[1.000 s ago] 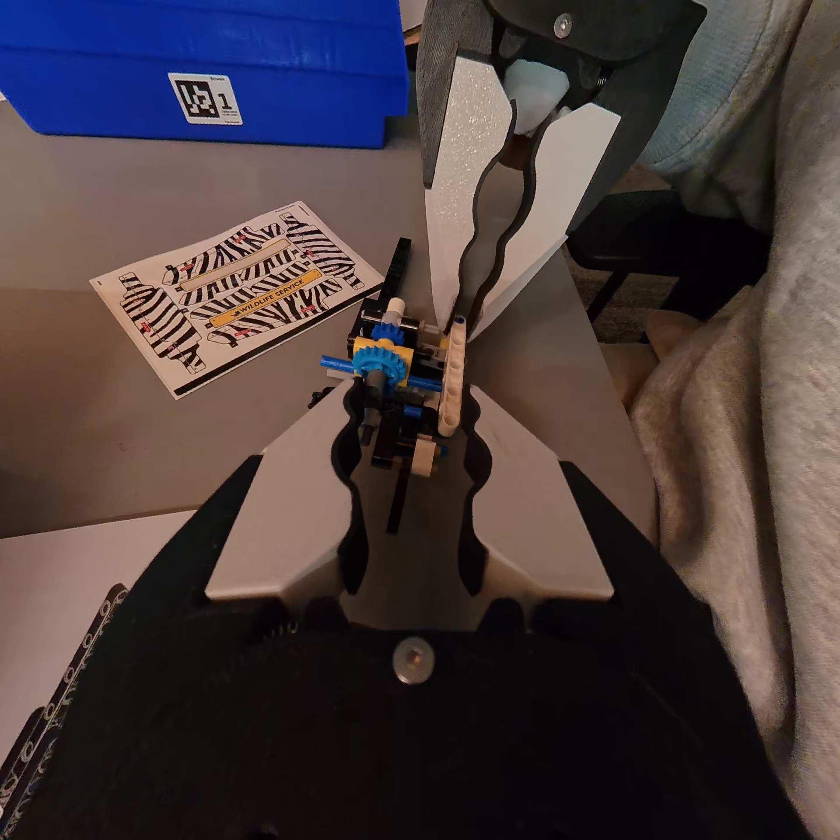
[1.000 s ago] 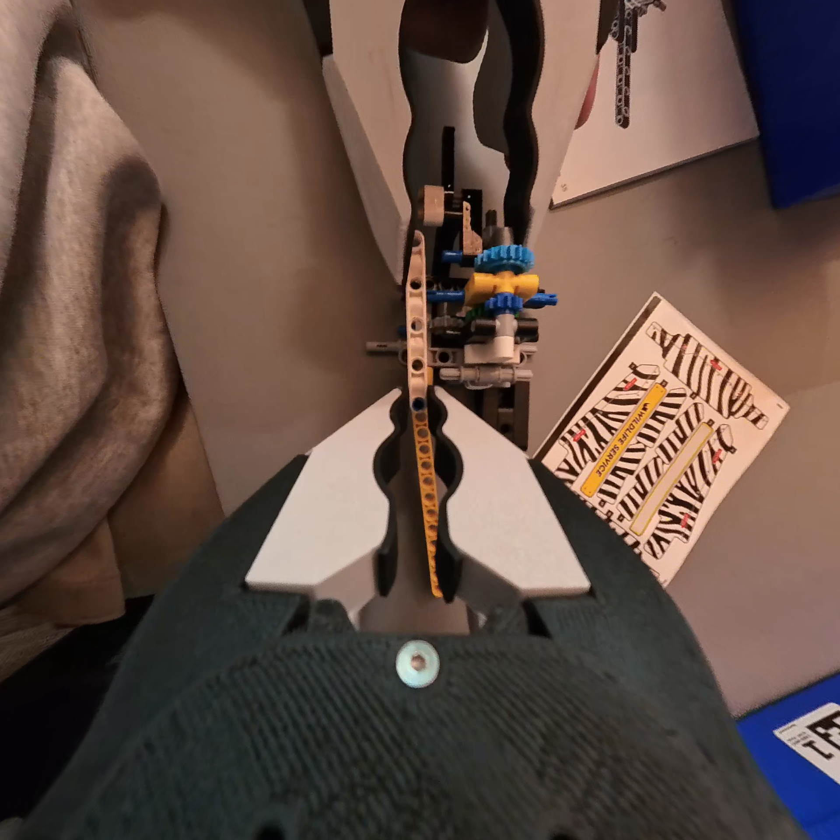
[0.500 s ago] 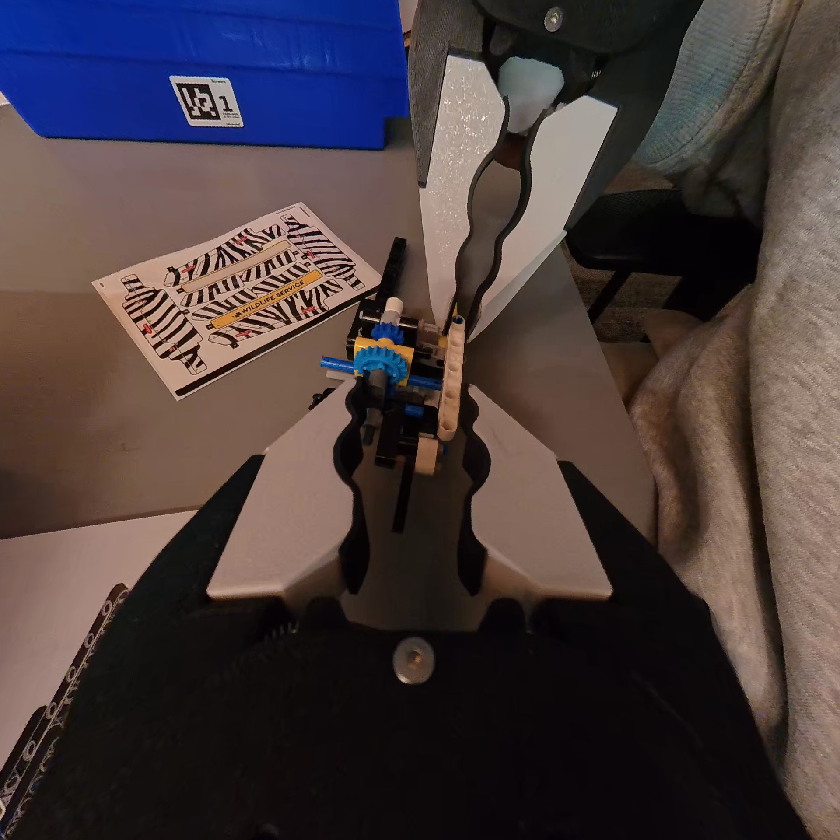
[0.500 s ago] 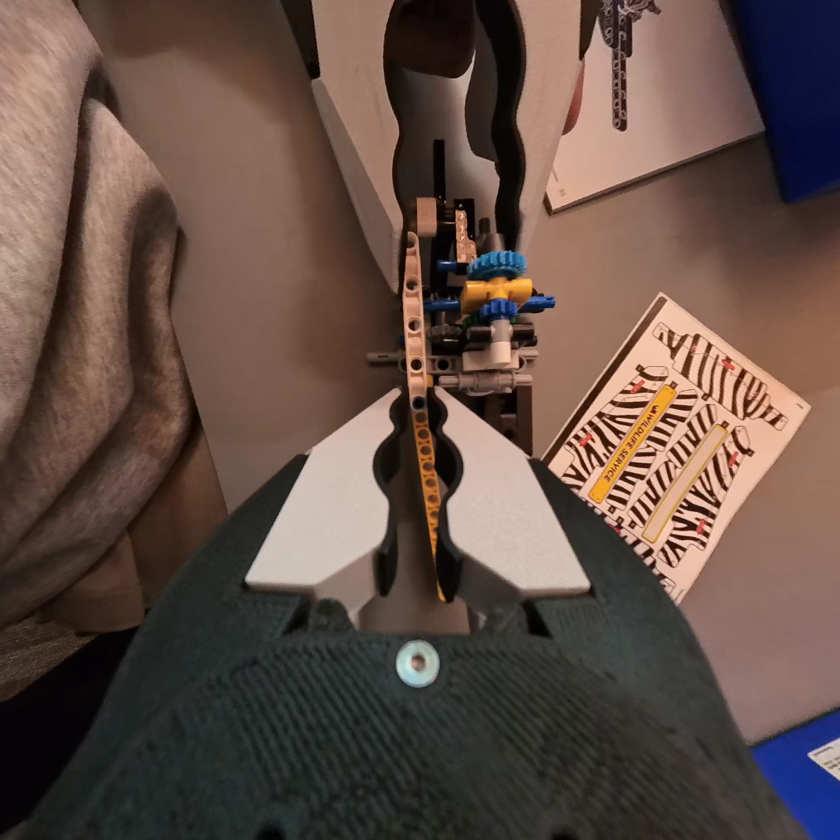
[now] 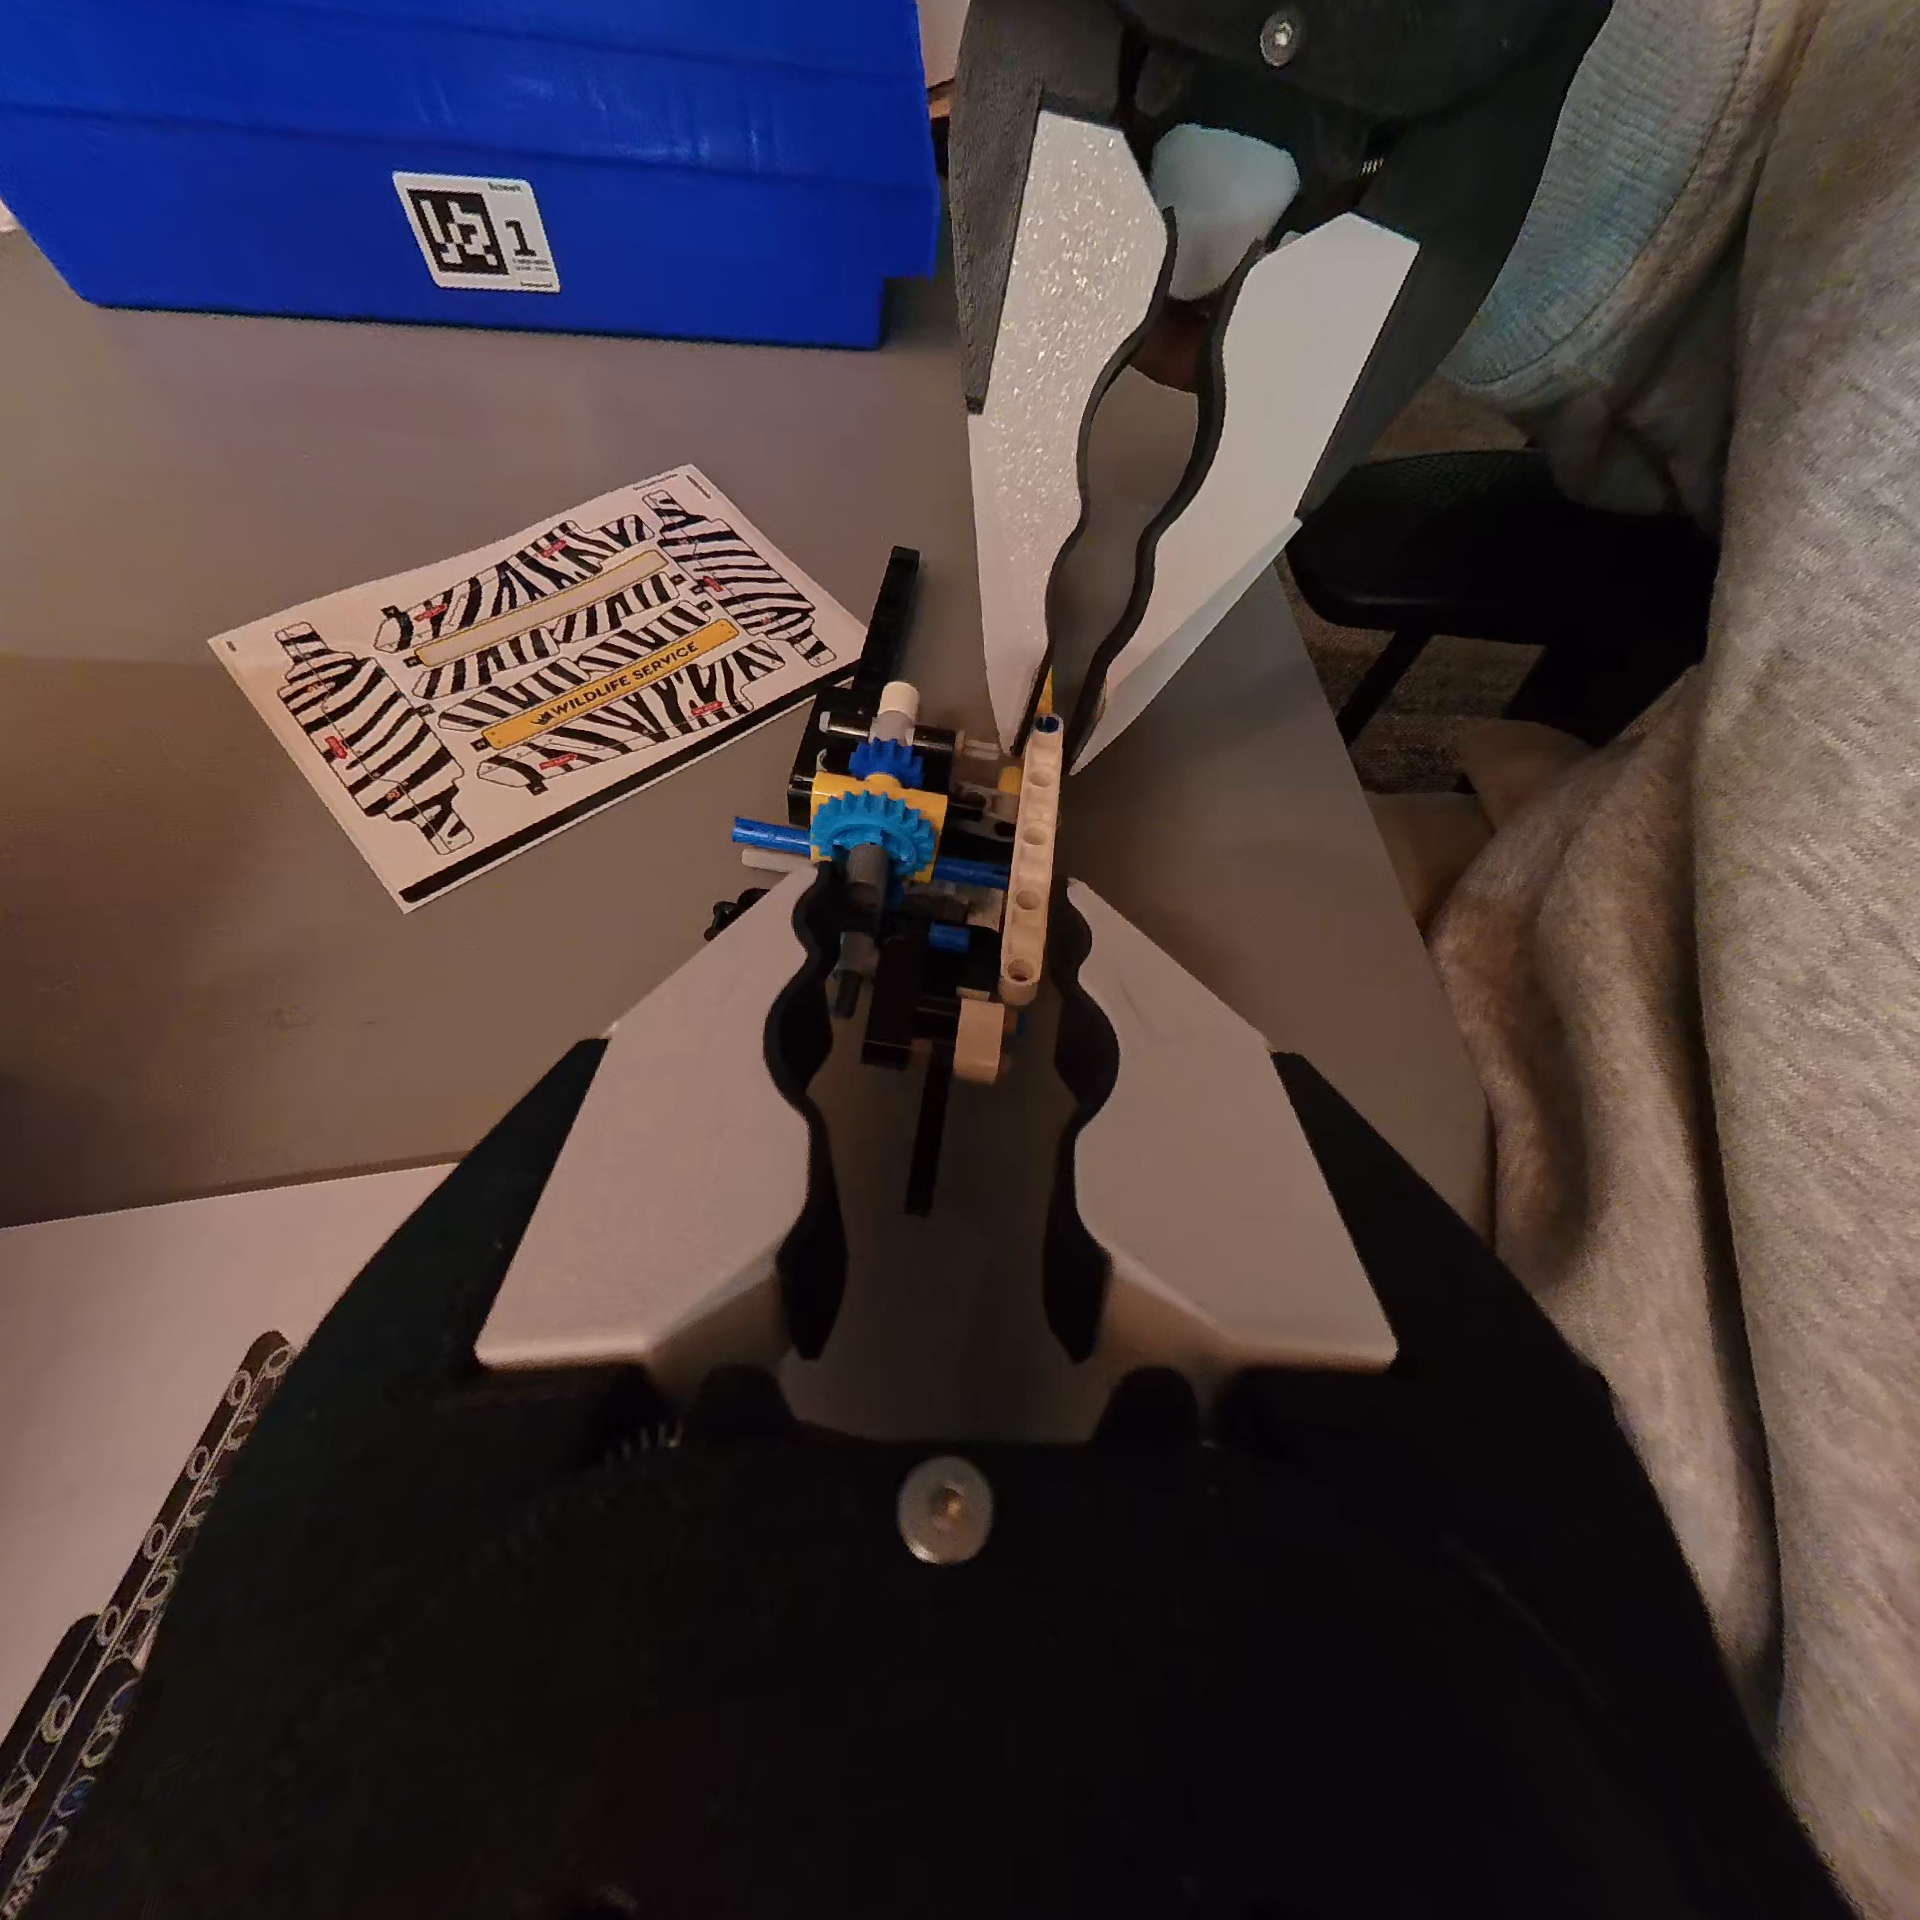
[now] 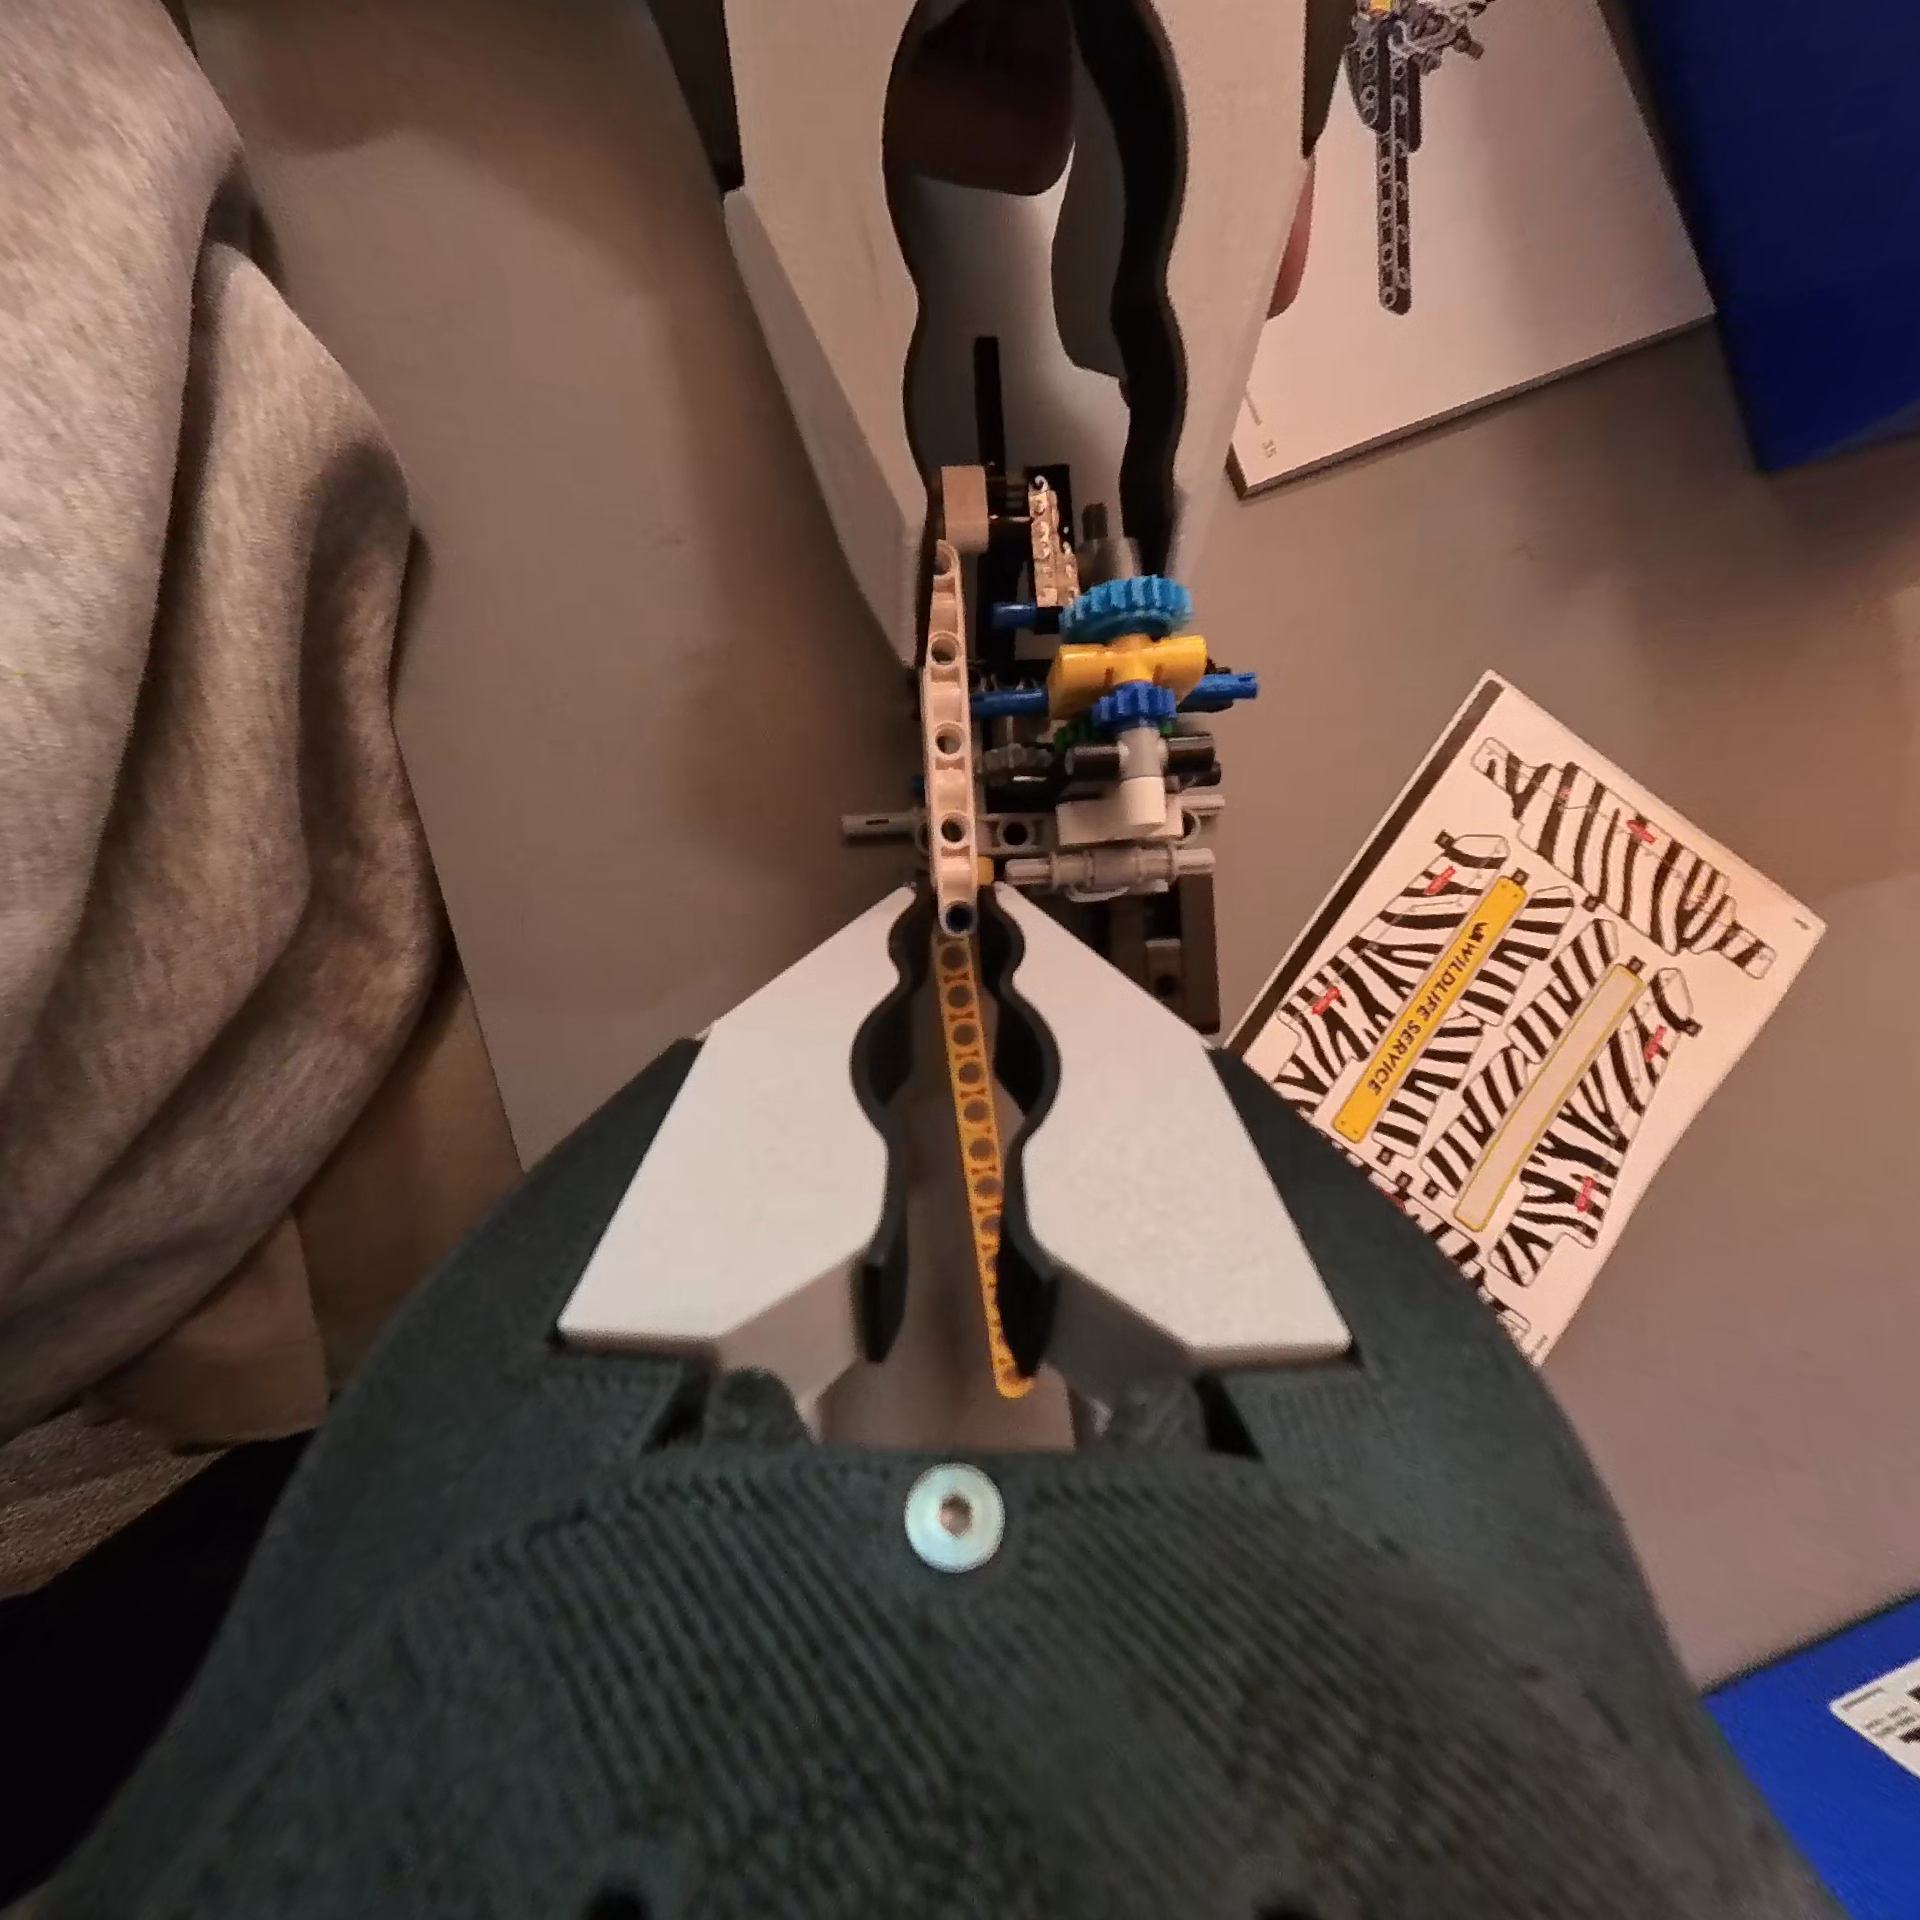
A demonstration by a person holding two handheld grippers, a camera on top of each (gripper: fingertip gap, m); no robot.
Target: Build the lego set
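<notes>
The half-built model (image 5: 914,862) sits on the grey worktop (image 5: 312,987), near the edge, pinched between the left tongs (image 5: 935,935). Right tongs (image 6: 961,935) are clamped on a yellow beam (image 6: 977,1143) whose tip meets the white beam (image 6: 951,727) on the model's side. Looks like a pin-in-hole job – I'd keep the beam square to the hole and push straight while the left braces the model. Any twist and the pin probably jams.
</notes>
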